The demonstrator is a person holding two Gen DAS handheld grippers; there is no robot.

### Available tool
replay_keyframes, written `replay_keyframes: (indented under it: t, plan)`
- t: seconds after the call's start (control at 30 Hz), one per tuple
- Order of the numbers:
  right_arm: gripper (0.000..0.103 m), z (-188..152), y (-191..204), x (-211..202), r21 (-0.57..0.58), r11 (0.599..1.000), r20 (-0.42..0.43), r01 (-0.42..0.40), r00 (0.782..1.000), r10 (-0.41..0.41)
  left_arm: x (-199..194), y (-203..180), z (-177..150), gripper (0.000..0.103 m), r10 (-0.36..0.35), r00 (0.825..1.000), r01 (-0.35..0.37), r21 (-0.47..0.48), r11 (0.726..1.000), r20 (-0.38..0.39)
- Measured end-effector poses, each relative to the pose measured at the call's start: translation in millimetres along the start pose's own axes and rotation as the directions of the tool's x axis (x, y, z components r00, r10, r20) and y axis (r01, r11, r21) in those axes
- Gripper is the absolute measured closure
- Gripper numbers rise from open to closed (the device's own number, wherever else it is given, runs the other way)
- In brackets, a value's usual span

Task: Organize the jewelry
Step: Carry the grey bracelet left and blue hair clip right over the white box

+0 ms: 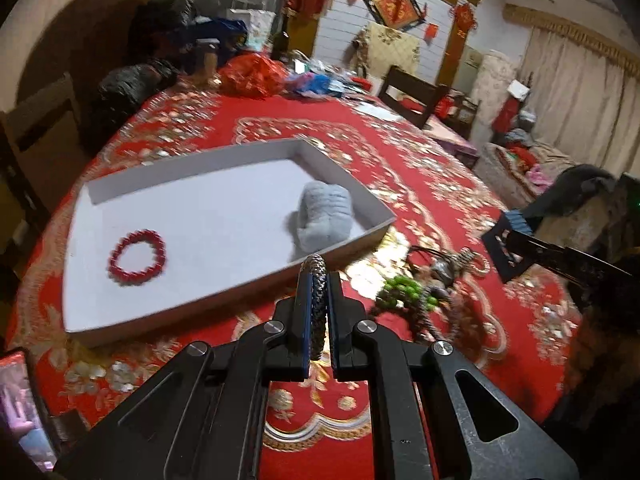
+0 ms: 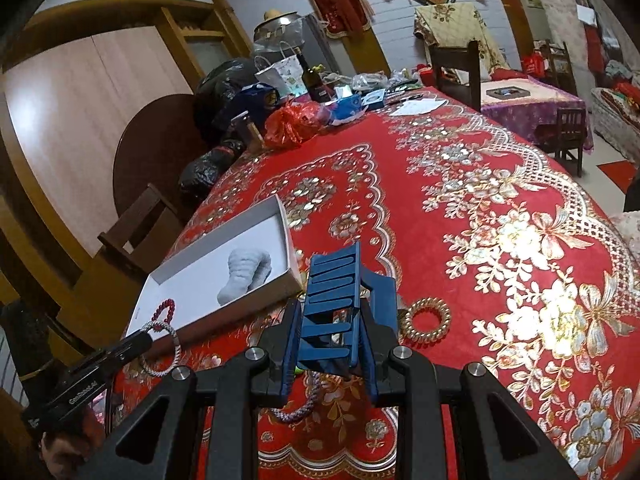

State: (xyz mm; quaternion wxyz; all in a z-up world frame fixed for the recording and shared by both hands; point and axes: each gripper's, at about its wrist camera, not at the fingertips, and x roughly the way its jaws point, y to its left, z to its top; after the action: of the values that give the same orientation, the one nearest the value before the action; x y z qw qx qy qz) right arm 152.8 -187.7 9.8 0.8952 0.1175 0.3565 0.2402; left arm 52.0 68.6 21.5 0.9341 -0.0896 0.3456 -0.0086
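Note:
My left gripper (image 1: 318, 280) is shut on a grey braided bracelet (image 1: 319, 304), held edge-on just in front of the white tray (image 1: 224, 156). In the tray lie a red bead bracelet (image 1: 138, 258) and a grey rolled cloth (image 1: 324, 220). To the right, a tangle of jewelry with green beads (image 1: 404, 294) lies on the red tablecloth. My right gripper (image 2: 336, 320) is shut on a blue slotted clip (image 2: 332, 300). The right wrist view also shows a gold ring bracelet (image 2: 426, 322), a braided bracelet (image 2: 296, 408) under the gripper, and the left gripper (image 2: 144, 340).
Bags, a bottle (image 2: 314, 76) and boxes crowd the table's far end. A red plastic bag (image 1: 252, 74) lies beyond the tray. Wooden chairs (image 1: 40, 128) stand at the table's left side. A phone (image 1: 20, 412) lies at the near left corner.

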Motion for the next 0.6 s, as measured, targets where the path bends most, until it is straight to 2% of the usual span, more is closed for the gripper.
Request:
replay_keyframes:
  t: [0.1,0.27,0.6]
  plan:
    - [0.078,-1,4,1,-0.009,1.000,0.002,-0.003,1.000,0.003,0,-1,-1,0.098,0.043,0.999,-0.043,-0.004,0.999,0.008]
    - [0.078,-1,9,4,-0.051,0.998,-0.008,0.027,1.000,-0.027,6,-2,-4,0.098,0.017,0.999,-0.018,-0.017,1.000,-0.036]
    - [0.078,-7,30,11,-0.140,0.989,-0.025,0.043,0.999,-0.047,6,-6,-7,0.098,0.012,0.999,-0.013,-0.040,0.999,-0.033]
